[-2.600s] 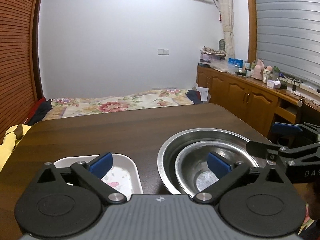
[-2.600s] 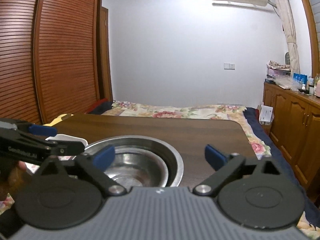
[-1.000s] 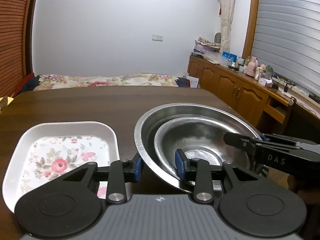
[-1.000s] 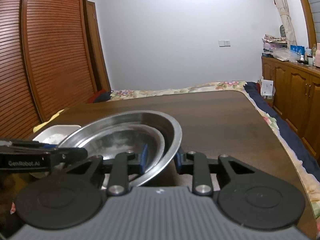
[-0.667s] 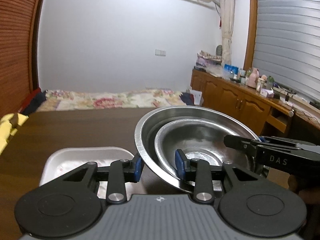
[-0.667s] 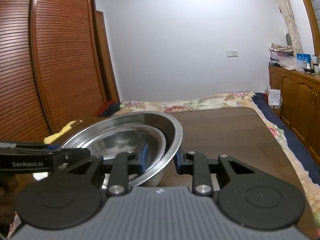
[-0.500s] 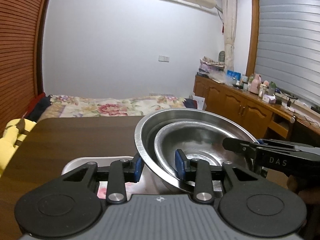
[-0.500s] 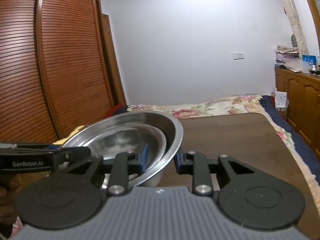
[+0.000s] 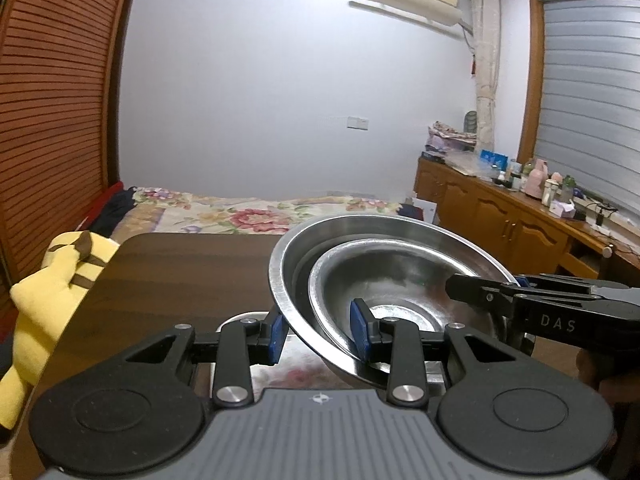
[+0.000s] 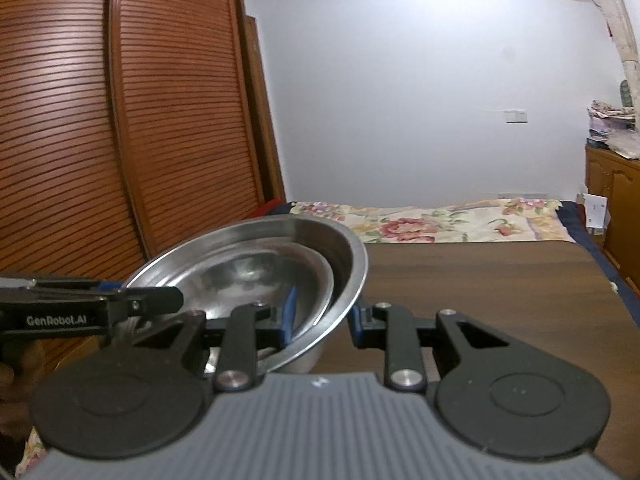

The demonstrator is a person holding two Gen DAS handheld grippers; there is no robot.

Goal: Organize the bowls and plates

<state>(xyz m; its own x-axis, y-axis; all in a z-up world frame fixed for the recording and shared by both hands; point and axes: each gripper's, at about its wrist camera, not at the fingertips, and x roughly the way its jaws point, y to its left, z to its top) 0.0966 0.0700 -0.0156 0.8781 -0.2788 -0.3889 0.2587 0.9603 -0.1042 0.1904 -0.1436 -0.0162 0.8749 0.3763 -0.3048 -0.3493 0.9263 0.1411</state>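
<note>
Steel bowls held aloft between two grippers

Steel made up both bowls: a large outer bowl [image 9: 288, 264] with a smaller bowl [image 9: 400, 280] nested inside it, the pair raised clear of the dark wooden table [image 9: 180, 276] and tipped slightly. The left gripper [image 9: 318, 334] was clamped on the near-left rim of the large bowl, one blue pad outside the wall and the other inside, against the smaller bowl's edge. The right gripper [image 10: 322, 314] pinched the opposite rim the same way, one pad inside and one outside. Each gripper showed in the other's view as a black arm reaching to the bowl's far rim.

Just below the large bowl, behind the left gripper's fingers, a white tray [image 9: 240, 318] with a floral print lay on the table, mostly hidden. Left of the bowls, a yellow plush toy [image 9: 52, 292] sat at the table's edge. Beyond the table lay a bed [image 10: 440, 220] with a flowered cover. Slatted wooden wardrobe doors [image 10: 120, 120] stood to the left of the bowls, wooden cabinets [image 9: 500, 216] to the right.
</note>
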